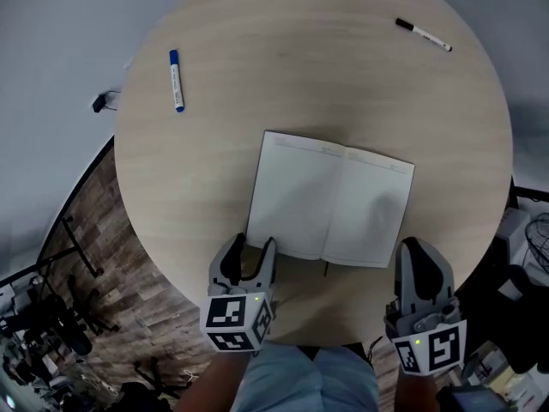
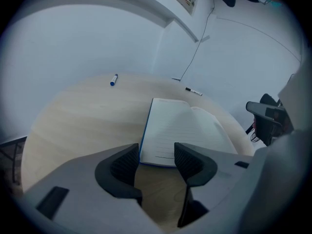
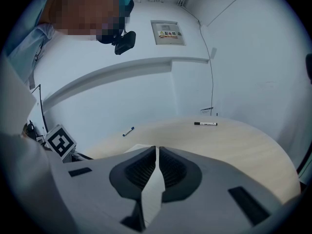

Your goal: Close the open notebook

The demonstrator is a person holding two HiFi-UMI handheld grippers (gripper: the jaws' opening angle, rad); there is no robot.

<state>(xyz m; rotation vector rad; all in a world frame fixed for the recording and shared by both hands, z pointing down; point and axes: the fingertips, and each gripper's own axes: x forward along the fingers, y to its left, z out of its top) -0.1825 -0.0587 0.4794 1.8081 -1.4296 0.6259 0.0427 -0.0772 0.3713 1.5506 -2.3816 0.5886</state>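
Taking the round table (image 1: 257,50) as a clock face with twelve at its far edge, a blue pen (image 1: 176,80) is lying out near ten o'clock. The left gripper (image 1: 256,249) is hovering at about seven, its jaws standing apart with only bare wood between them, aimed at the near-left corner of the notebook (image 1: 330,200). The notebook is lying open and flat in the middle of the table, both pages facing up. At five o'clock the right gripper (image 1: 418,245) is sitting just beside the near-right corner, its jaws drawn together and, as far as I can see, gripping nothing. A black pen (image 1: 423,35) is resting up near one.

What is worrying me is the left jaws pinching only a top sheet instead of the cover, which would likely crease or tear it. The book could also be sliding away, since nothing is pinning it down.
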